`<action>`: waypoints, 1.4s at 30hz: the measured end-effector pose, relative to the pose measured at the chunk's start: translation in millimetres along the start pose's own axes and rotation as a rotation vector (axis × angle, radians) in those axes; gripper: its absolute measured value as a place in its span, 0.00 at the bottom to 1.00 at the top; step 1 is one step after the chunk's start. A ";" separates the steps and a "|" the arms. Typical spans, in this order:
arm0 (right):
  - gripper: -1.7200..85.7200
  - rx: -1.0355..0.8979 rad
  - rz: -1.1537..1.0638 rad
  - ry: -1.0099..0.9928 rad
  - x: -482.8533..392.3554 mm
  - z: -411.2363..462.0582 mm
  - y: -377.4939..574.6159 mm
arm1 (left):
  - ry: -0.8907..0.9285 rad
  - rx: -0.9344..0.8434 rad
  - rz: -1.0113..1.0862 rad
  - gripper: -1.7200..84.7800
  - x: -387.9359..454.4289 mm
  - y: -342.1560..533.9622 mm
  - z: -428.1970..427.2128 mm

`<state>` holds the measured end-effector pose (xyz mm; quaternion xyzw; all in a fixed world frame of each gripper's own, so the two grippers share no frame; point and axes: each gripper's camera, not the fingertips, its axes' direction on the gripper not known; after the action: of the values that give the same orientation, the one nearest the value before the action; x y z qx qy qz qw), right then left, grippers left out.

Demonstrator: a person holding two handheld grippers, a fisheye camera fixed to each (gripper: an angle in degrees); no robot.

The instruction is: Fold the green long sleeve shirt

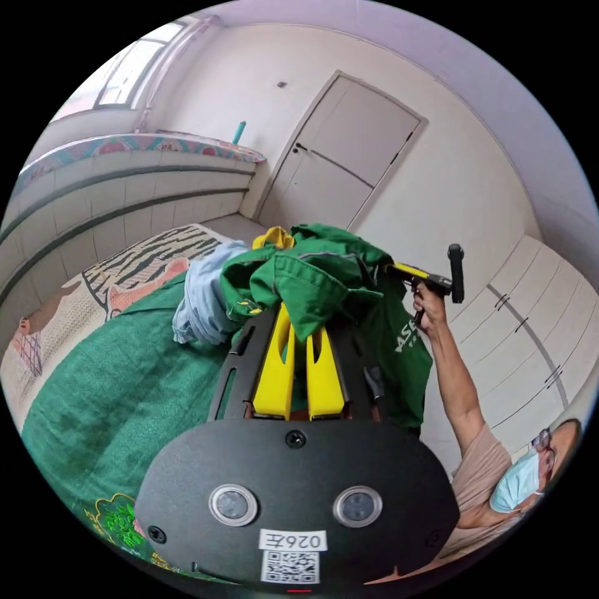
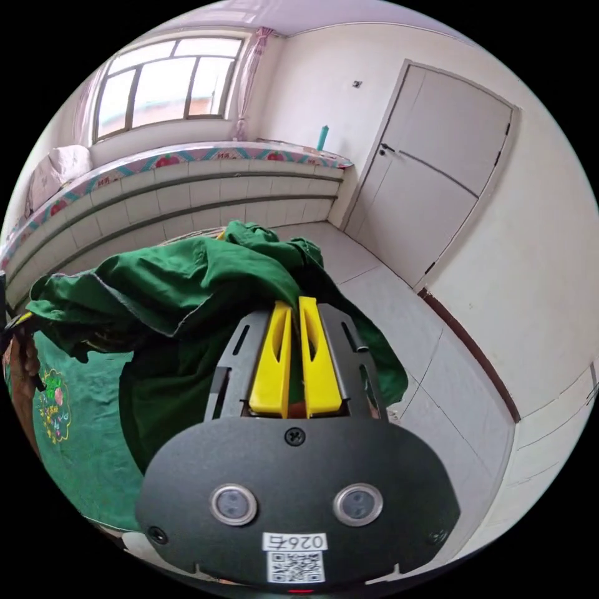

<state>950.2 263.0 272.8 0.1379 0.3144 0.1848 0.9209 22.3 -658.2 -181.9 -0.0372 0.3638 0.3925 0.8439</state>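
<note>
While both grippers clamp it, the green long sleeve shirt (image 2: 168, 281) hangs bunched and creased between left gripper (image 1: 298, 334) and right gripper (image 2: 298, 306), white lettering showing.

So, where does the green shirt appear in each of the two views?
Left gripper view: green shirt at centre, bunched over the left gripper.
Right gripper view: it drapes from the left edge to the centre, over the right gripper.
Shared landmark: the white door at upper right.
</note>
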 end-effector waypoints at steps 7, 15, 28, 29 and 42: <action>0.15 -0.058 -0.112 -0.040 7.4 -13.2 -11.9 | -0.118 0.070 0.128 0.01 22.8 46.1 -116.9; 0.16 -0.150 -0.318 -0.066 -41.2 38.2 -19.2 | -0.109 0.173 0.134 0.01 17.1 138.6 -171.2; 0.27 0.241 -0.451 -0.379 -81.6 -114.0 35.9 | -0.091 0.451 0.015 0.01 15.0 363.1 -323.9; 0.26 0.215 -0.455 -0.352 -88.7 -107.3 37.3 | -0.088 0.453 0.011 0.01 18.2 374.8 -327.7; 0.01 0.597 -0.160 -0.173 -55.0 -420.3 -2.8 | -0.444 0.678 0.044 0.01 179.6 630.9 -522.9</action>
<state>645.7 294.8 -20.4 0.3922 0.2852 -0.0010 0.8745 -641.8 -291.5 -539.9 0.3365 0.2824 0.2670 0.8578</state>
